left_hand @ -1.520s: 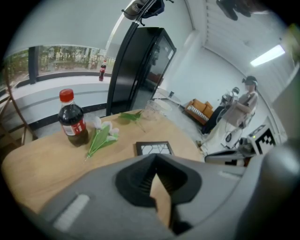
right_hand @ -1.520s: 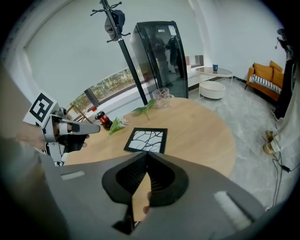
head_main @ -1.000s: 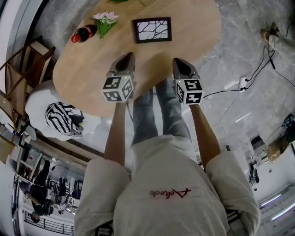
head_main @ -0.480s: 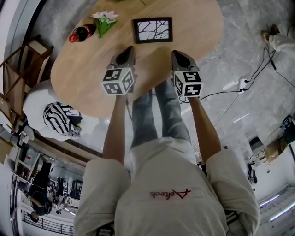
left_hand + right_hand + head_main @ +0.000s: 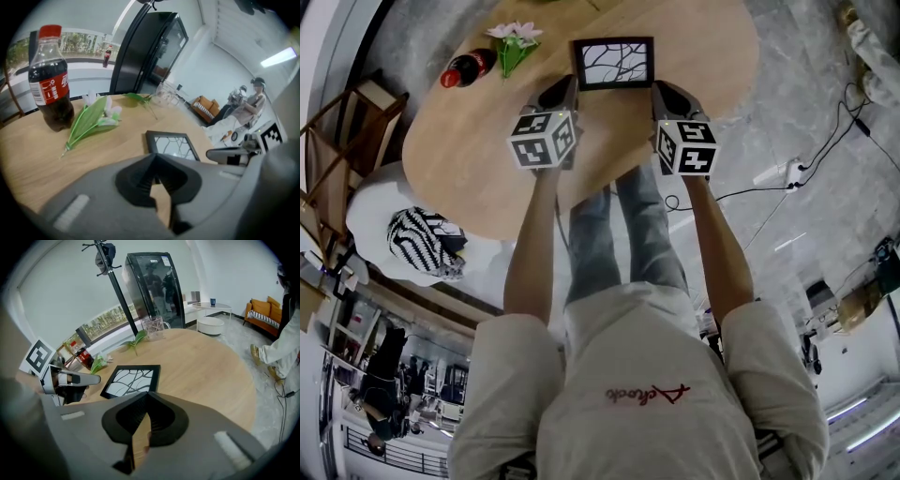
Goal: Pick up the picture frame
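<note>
Pretty simple setup: a black-framed picture of branching lines (image 5: 613, 63) is laid flat on an oval light-wood table (image 5: 459, 169). Left of it, a white-and-pink artificial flower with green leaves (image 5: 514, 42) is laid beside an upright red-capped cola bottle (image 5: 469, 67). A clear glass jug (image 5: 152, 326) is parked at the far edge.

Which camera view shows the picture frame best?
Head view: the frame lies whole, seen from above. The right gripper view shows it larger but slanted, near edge behind the right tool. The left gripper view likewise, behind the left tool.
</note>
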The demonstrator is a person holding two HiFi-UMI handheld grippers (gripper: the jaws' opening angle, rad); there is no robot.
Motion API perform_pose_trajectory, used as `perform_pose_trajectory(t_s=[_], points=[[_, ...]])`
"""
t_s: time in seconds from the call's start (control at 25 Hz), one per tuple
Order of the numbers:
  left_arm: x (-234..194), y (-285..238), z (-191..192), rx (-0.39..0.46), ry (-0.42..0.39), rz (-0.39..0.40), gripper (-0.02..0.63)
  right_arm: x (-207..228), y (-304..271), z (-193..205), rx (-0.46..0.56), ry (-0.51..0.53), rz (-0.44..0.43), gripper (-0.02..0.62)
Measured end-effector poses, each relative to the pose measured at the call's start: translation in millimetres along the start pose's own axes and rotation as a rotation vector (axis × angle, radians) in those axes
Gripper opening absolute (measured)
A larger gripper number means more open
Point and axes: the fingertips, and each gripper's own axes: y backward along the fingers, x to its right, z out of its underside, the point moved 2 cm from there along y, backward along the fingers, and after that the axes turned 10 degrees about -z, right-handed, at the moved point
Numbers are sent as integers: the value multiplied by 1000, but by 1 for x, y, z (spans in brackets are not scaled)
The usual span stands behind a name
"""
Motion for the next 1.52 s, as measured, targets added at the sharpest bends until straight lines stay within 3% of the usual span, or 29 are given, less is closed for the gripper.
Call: perform_pose_trajectory(t_s=[0.36,0.52,0.72,1.08,1.52], points=[[-2,-13,-15,11,-13,5,2,13,-17,-28,50,-27,39,8],[-1,-20,-17,0,-6,9,131,17,-24,-31,58,-45,24,135],[2,-24,-15,-9,-12,3,144,20,-29,-25,34,-64,8,157],[7,-30,-5,-25,2,-8,144,20,-36,-17,12,-79,-4,158],[4,-34,-2,-17,21,-37,94,21,-42,-13,7,-87,-2,89]])
